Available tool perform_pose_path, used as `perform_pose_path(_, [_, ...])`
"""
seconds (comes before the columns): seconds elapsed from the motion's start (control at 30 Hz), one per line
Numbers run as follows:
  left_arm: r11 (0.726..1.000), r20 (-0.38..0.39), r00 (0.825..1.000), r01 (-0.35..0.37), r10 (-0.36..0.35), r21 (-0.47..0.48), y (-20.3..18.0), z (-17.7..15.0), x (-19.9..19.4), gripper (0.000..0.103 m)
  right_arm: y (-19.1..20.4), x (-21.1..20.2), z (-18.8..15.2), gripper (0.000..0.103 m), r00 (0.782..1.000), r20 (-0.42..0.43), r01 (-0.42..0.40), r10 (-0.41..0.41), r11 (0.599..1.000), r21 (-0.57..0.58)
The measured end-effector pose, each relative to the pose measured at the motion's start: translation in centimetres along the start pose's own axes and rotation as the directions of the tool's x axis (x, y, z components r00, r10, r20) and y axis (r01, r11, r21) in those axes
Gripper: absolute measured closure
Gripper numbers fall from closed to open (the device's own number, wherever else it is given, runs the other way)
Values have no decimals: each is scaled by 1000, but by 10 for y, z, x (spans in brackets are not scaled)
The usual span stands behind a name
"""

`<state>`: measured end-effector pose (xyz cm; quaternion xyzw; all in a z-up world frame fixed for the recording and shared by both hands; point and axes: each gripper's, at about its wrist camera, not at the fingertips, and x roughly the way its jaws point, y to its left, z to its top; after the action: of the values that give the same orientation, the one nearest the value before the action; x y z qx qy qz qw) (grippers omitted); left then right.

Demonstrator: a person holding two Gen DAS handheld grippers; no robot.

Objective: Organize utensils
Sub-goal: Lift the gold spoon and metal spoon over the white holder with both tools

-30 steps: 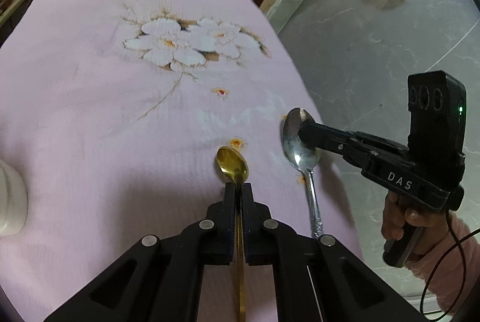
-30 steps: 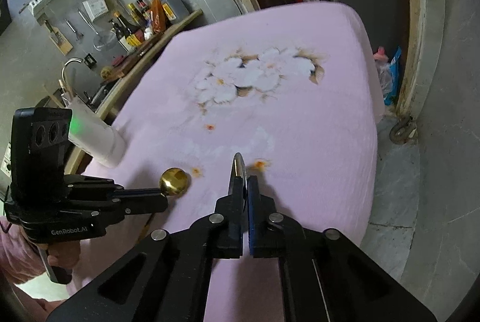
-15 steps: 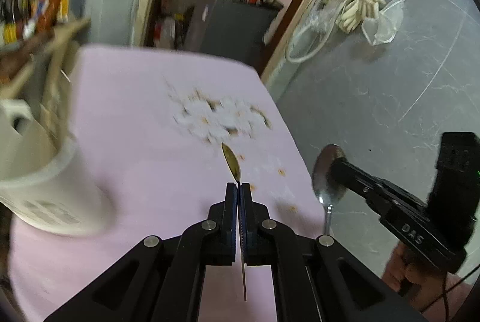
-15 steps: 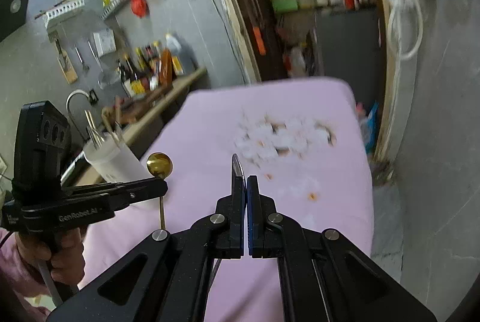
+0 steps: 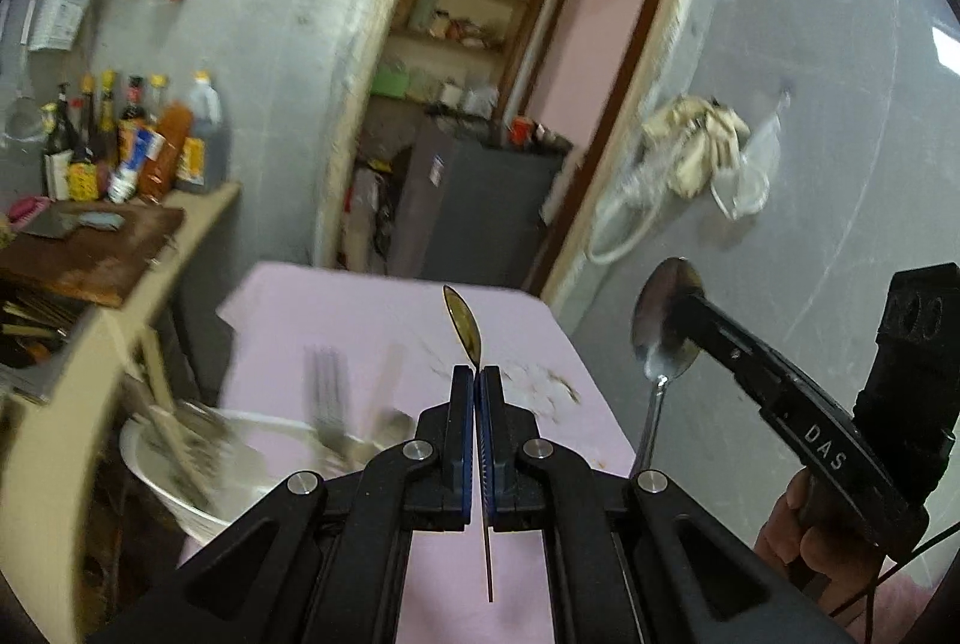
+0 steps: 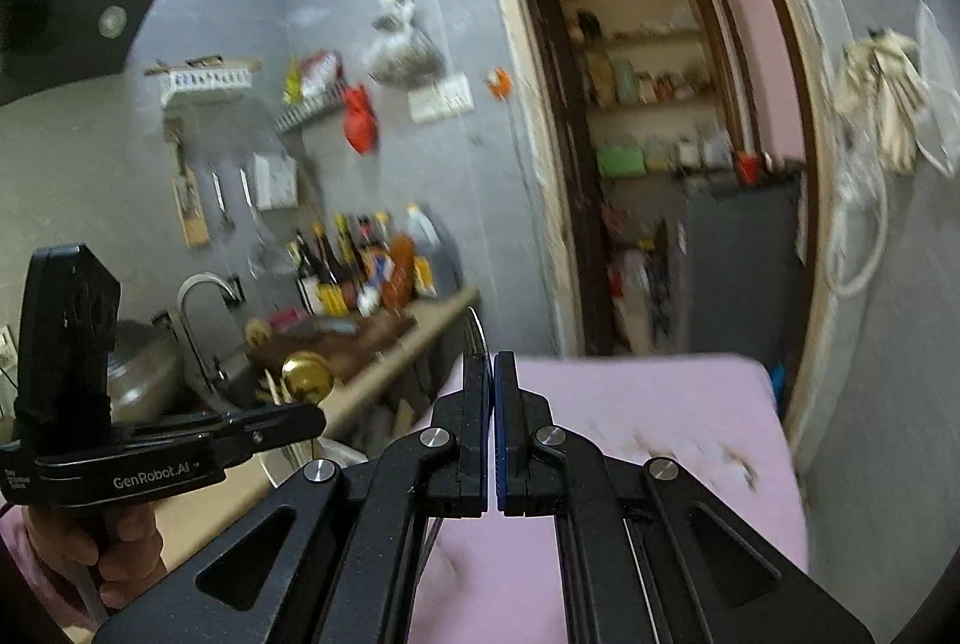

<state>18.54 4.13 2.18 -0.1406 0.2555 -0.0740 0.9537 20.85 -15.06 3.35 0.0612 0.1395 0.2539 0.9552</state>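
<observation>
My left gripper point(image 5: 478, 374) is shut on a gold spoon point(image 5: 462, 326), whose bowl stands edge-on above the fingertips while the handle hangs down between the arms. To its right, my right gripper point(image 5: 678, 320) is shut on a silver spoon point(image 5: 663, 344) with its handle hanging down. In the right wrist view the right gripper point(image 6: 492, 362) pinches the silver spoon point(image 6: 477, 335), seen as a thin edge. The left gripper point(image 6: 312, 413) carries the gold spoon point(image 6: 307, 379) at left. A blurred white holder point(image 5: 180, 470) with forks stands at lower left on the pink-clothed table point(image 5: 360, 320).
A counter point(image 5: 198, 218) along the left carries a cutting board point(image 5: 90, 254) and several bottles point(image 5: 138, 146). A sink faucet point(image 6: 198, 296) shows beyond it. Past the table's far edge stand a grey cabinet point(image 5: 486, 212) and an open doorway point(image 6: 660, 104).
Both grippers have risen off the table with their spoons and tipped upward. The views now show the wall and doorway, and the white holder with forks has come in at lower left.
</observation>
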Motion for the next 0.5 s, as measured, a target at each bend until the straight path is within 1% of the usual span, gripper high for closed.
perform_pose_path(0.07, [1000, 32, 999, -24, 24, 3, 17, 11, -11, 100, 19, 9, 10, 101, 999, 39, -1, 2, 1000, -15])
perform_pose_path(0.13, [998, 64, 996, -62, 61, 16, 37, 21, -18, 100, 35, 18, 15, 101, 998, 68, 8, -6, 1000, -29])
perform_pose_path(0.23, [995, 83, 991, -102, 100, 13, 64, 28, -21, 100, 56, 31, 18, 101, 994, 104, 36, -31, 999, -41])
perform_pose_path(0.33, [992, 85, 989, -121, 122, -15, 91, 29, -16, 100, 72, 43, 17, 101, 987, 135, 92, -83, 994, -61])
perform_pose_path(0.4, [990, 87, 987, -132, 135, -41, 108, 28, -9, 100, 79, 53, 12, 101, 983, 141, 126, -115, 990, -70])
perform_pose_path(0.5, [986, 92, 983, -154, 160, -63, 124, 24, 2, 100, 85, 66, 3, 101, 979, 122, 175, -165, 981, -80])
